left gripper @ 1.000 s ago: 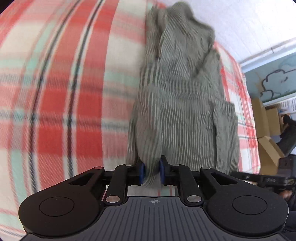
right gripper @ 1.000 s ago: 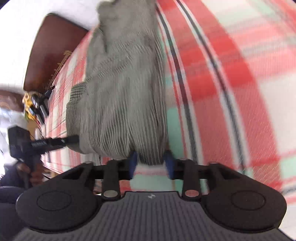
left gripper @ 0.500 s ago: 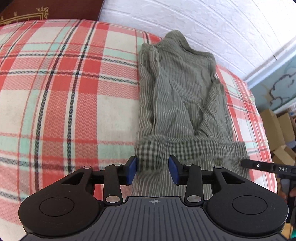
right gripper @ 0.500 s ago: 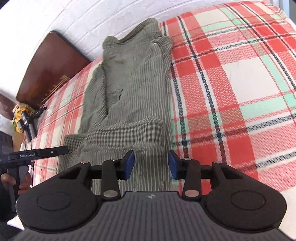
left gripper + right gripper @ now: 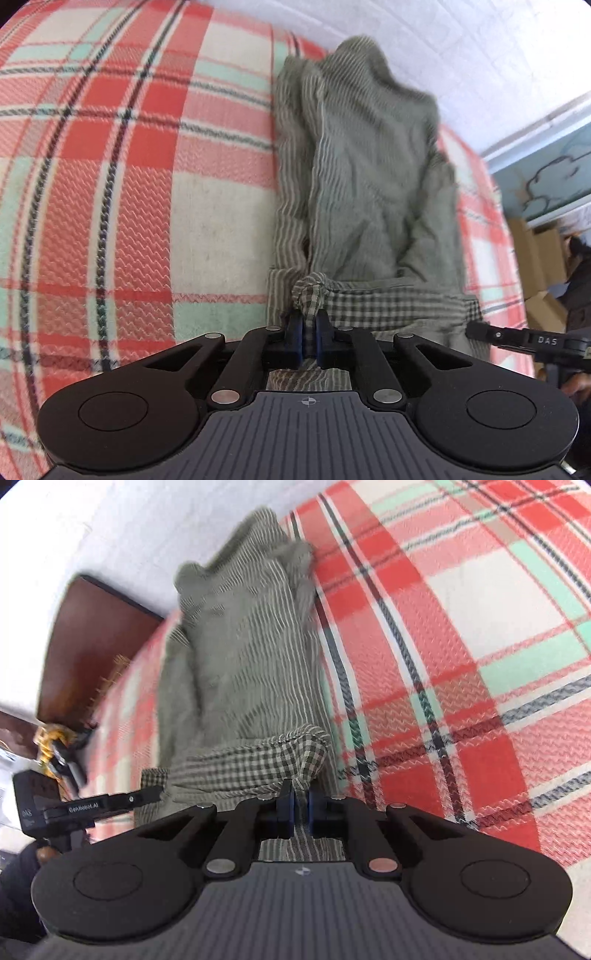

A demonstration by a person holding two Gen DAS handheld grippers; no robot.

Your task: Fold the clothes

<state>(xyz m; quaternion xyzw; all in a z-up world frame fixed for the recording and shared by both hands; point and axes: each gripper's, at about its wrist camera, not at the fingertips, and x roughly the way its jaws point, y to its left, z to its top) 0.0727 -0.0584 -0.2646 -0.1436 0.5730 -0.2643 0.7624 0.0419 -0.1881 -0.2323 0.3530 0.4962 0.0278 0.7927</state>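
Green striped garment (image 5: 369, 177) is lying lengthwise on the plaid bed (image 5: 129, 184), its near checked hem (image 5: 388, 306) now bunching. Half a second earlier both tongs were spread over this hem; now the left tongs (image 5: 309, 334) and right tongs (image 5: 301, 808) are closing, each pinching a hem corner. Grip taken, folding the near end toward the far end is likely next.

**Bright daylight, soft focus, heavy fisheye bend**

Both wrist views are evenly lit, with only faint shadows. The white wall (image 5: 461, 55) is nearly blown out. Motion blur smears the green striped garment (image 5: 369, 166) and the plaid blanket (image 5: 461, 664). Straight lines bow towards the edges, and the corners go dark.
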